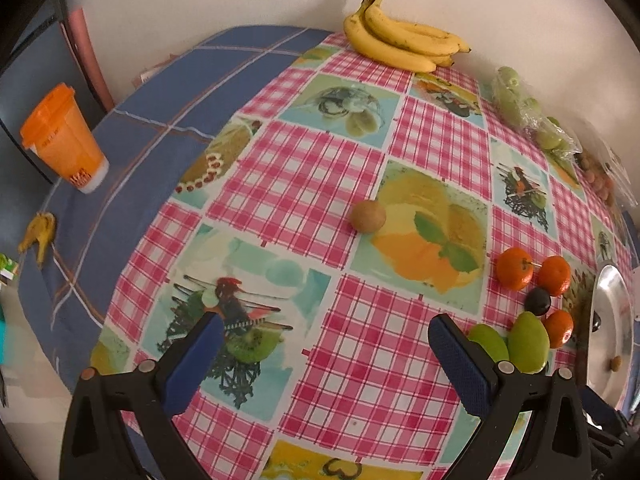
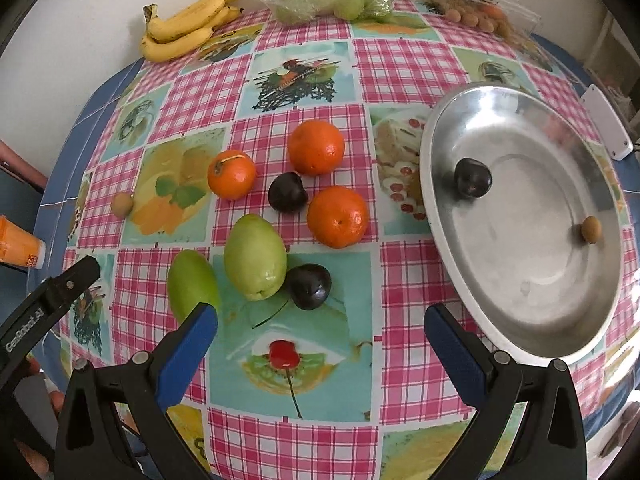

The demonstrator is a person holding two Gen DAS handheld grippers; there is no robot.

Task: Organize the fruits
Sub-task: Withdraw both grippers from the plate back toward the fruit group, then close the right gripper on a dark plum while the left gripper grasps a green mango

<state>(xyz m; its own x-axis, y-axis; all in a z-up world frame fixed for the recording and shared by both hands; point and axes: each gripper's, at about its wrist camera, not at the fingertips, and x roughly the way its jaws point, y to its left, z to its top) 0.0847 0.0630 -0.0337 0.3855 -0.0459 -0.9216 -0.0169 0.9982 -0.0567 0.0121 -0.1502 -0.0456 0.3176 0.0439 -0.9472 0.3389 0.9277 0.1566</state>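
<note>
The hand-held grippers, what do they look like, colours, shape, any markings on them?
Both match. The left hand-held gripper and the right hand-held gripper each have a black plastic frame with triangular cut-outs, silver round pivot pins, and two fingers faced with blue textured pads. In the right wrist view the left one's black body shows from the side with white lettering, roughly "GenRobot.AI". No cables or sleeves are visible.

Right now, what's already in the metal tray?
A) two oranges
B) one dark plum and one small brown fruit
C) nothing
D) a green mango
B: the metal tray holds only a dark plum and a small brown fruit; oranges and mangoes sit on the cloth.
</note>
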